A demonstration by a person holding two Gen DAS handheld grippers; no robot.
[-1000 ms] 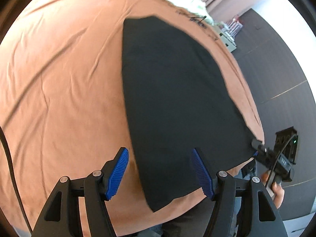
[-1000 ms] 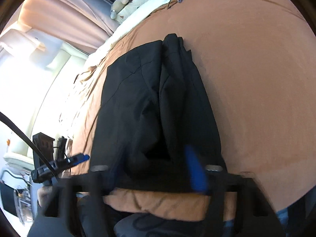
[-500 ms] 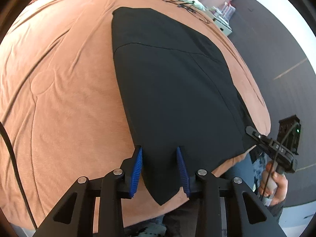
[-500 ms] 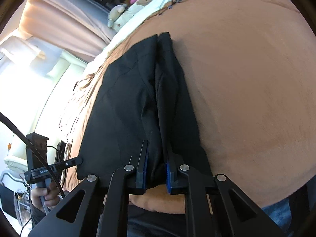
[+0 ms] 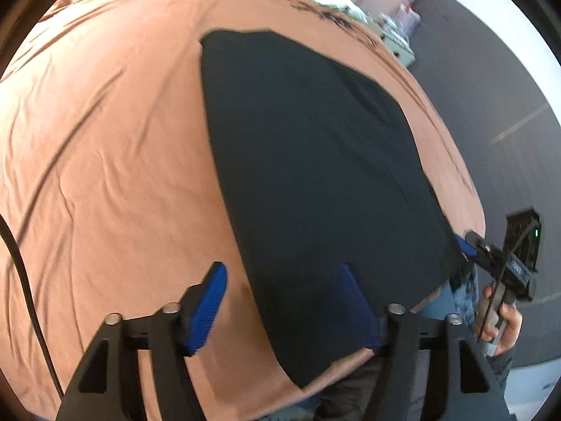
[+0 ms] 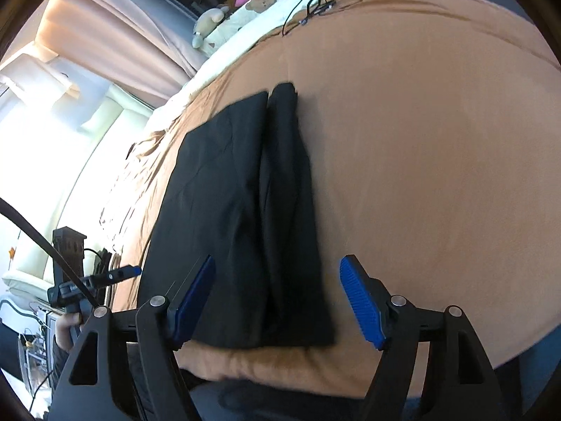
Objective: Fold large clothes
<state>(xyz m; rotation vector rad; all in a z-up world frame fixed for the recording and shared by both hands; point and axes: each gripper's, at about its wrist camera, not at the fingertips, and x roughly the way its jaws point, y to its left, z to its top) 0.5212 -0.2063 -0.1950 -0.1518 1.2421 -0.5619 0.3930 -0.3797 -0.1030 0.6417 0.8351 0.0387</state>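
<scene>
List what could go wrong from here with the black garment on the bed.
1. The black garment lies with its near edge at the edge of the brown bedspread; a careless tug might pull it off.
2. Both the left gripper and the right gripper have just opened and hold nothing, so the folded strip along the garment's right side may spring loose.
3. Regrasping may pinch the bedspread too.

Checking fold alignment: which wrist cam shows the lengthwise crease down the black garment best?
Right wrist. The crease runs clearly down the black garment, between the open fingers. Left wrist shows the garment as one dark, blurred slab; no crease readable.
</scene>
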